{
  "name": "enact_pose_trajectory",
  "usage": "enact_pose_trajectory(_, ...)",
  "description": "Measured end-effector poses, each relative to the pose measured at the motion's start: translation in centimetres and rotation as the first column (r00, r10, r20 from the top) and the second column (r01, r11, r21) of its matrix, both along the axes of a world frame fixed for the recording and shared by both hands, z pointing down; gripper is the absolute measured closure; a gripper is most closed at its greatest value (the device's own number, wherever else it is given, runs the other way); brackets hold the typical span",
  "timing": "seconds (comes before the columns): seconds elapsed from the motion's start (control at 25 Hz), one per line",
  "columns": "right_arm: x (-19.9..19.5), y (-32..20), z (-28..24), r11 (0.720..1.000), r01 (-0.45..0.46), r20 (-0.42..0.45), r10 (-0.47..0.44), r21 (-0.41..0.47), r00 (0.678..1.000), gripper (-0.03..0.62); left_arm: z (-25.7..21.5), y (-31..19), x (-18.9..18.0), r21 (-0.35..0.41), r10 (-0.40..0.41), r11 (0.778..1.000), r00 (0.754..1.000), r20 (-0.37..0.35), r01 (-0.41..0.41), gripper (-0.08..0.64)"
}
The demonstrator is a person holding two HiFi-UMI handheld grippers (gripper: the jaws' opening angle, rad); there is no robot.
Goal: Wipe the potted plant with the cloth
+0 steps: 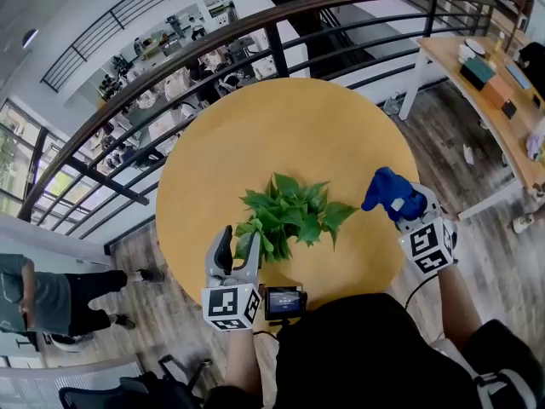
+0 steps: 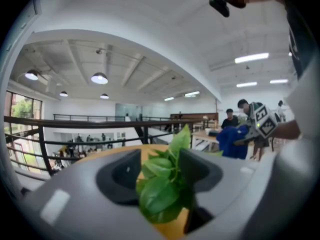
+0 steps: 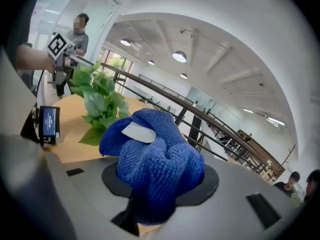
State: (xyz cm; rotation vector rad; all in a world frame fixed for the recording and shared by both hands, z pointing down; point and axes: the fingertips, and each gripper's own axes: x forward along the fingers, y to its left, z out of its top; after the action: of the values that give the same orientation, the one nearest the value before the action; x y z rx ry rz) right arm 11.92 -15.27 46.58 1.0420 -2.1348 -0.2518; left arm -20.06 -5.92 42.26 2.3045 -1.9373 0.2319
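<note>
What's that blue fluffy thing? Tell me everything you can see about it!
It is a cloth, deep blue, with a nubbly, looped weave like a towel and a small white label on top. It is scrunched into a soft bundle, not spread flat. The right hand-held gripper pinches it between its jaws and holds it up over the round wooden table, just right of the leafy plant. Whether it touches a leaf I cannot tell.

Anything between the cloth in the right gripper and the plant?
No. In the head view the cloth, clamped in the right gripper, sits just off the plant's nearest leaf tip, and only a sliver of bare tabletop shows between them.
</note>
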Motion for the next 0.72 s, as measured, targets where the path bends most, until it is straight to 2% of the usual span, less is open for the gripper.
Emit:
enact_pose_trajectory(0.16,-1.3,0.8,-3.9,0.999,0.015,0.170,-0.020,0.033,0.985,0.417,-2.1,1.4,-0.7,0.080,-0.042,0.996,0.999,-0.024,0.044,0.325)
enact_pose_trajectory(0.28,-2.0,1.9,-6.2,0.997,0.042,0.230,-0.055,0.060,0.972,0.417,-3.9,3.2,-1.0,0.141,-0.082,0.986,0.996,-0.021,0.084,0.316)
enact_pose_trajectory(0.32,-2.2,2.3,-6.8,0.997,0.053,0.249,-0.066,0.061,0.966,0.417,-4.4,3.9,-0.9,0.150,-0.090,0.984,0.996,-0.017,0.092,0.293)
enact_pose_trajectory(0.48,-2.9,4.2,-8.9,0.992,0.111,0.367,-0.124,0.055,0.922,0.417,-6.4,7.0,0.1,0.167,-0.159,0.974,0.987,-0.001,0.157,0.298)
enact_pose_trajectory(0.56,-3.2,5.6,-9.5,0.987,0.155,0.420,-0.157,0.038,0.894,0.417,-7.3,8.9,1.3,0.181,-0.210,0.961,0.978,-0.001,0.207,0.376)
enact_pose_trajectory(0.64,-3.2,7.1,-9.8,0.981,0.193,0.452,-0.185,0.029,0.872,0.417,-8.0,10.6,2.9,0.181,-0.256,0.951,0.967,0.011,0.250,0.560)
enact_pose_trajectory(0.72,-2.8,8.3,-10.1,0.975,0.221,0.470,-0.206,0.022,0.859,0.417,-8.3,11.7,5.2,0.162,-0.265,0.953,0.964,0.029,0.257,0.561)
